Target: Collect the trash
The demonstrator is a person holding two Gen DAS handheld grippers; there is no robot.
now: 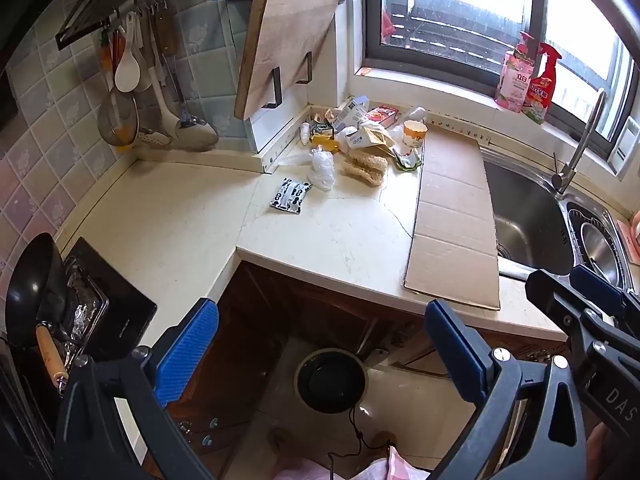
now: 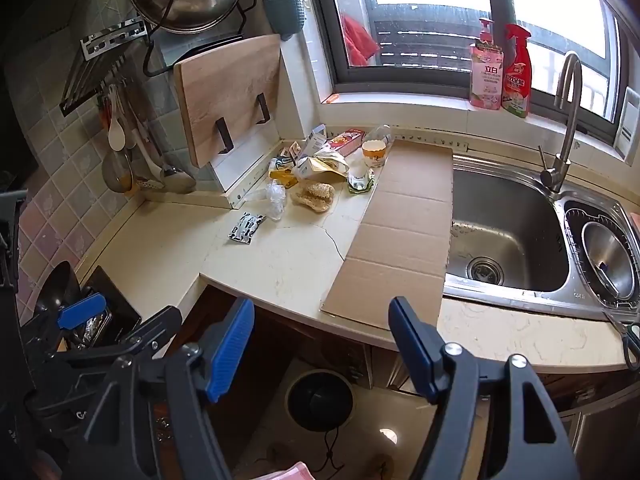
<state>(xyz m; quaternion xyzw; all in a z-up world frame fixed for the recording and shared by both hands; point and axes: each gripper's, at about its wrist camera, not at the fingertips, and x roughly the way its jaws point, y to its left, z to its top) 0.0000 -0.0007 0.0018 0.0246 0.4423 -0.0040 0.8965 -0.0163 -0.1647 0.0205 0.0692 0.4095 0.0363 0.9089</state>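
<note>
A pile of trash (image 1: 360,128) lies in the counter's back corner under the window: cartons, wrappers, a paper cup (image 1: 414,134), a crumpled clear bag (image 1: 322,168), a loofah (image 1: 366,166). A black-and-white packet (image 1: 290,195) lies apart, nearer me. The pile also shows in the right wrist view (image 2: 320,160), with the packet (image 2: 246,228). A round black trash bin (image 1: 331,380) stands on the floor below the counter; it also shows in the right wrist view (image 2: 319,400). My left gripper (image 1: 320,344) and right gripper (image 2: 322,340) are open, empty, held over the bin, short of the counter edge.
A flat cardboard sheet (image 1: 452,216) lies beside the steel sink (image 2: 508,232) and faucet (image 2: 564,120). A cutting board (image 1: 284,40) leans on the wall. A wok (image 1: 34,288) sits on the stove at left. Two bottles (image 2: 500,72) stand on the sill. Scissors (image 2: 628,332) lie at right.
</note>
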